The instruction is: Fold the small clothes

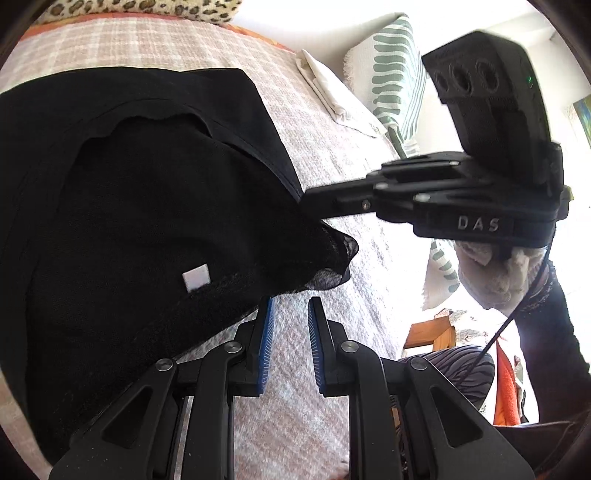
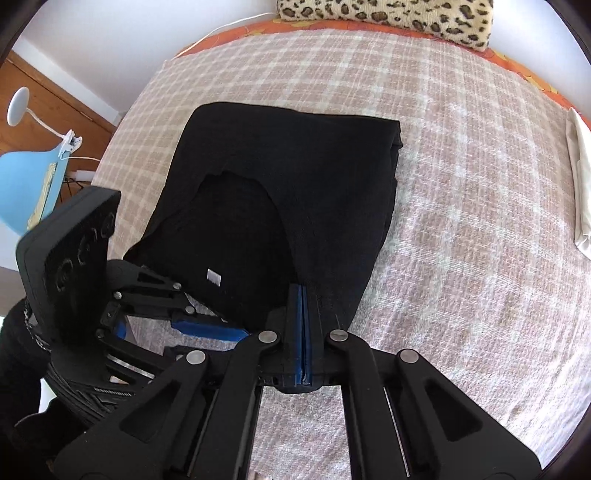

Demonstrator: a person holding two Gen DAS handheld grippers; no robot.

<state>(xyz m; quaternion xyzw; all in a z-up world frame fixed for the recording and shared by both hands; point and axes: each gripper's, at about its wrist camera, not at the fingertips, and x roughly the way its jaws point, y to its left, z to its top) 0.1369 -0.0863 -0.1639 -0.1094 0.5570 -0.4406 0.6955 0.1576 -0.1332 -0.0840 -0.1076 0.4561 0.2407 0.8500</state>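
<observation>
Black fabric dominates the scene: a small dark garment (image 2: pixel 280 184) lies on a bed covered by a beige checked blanket (image 2: pixel 461 221), already doubled over at least once, with a straight folded edge along its far right side and a curved inner layer carrying a small white label (image 2: pixel 213 277). At the near edge, the right gripper (image 2: pixel 302 295) has its blue pads pressed together with the garment's near hem pinched between them. Alongside it the left gripper (image 1: pixel 290 321) holds its jaws narrowly apart, a gap of bare blanket showing between the pads; a sheer corner of the cloth droops just beside its left pad, but whether that pad touches it cannot be told. Judging by the layers, the folding seems partly done, with another fold of the near edge likely to come and the final tidy bundle not yet formed. A folded white cloth (image 1: pixel 332 92) sits well apart near a green-striped pillow (image 1: pixel 395 77), and a leopard-print cushion (image 2: pixel 384 14) lines the far side.
</observation>
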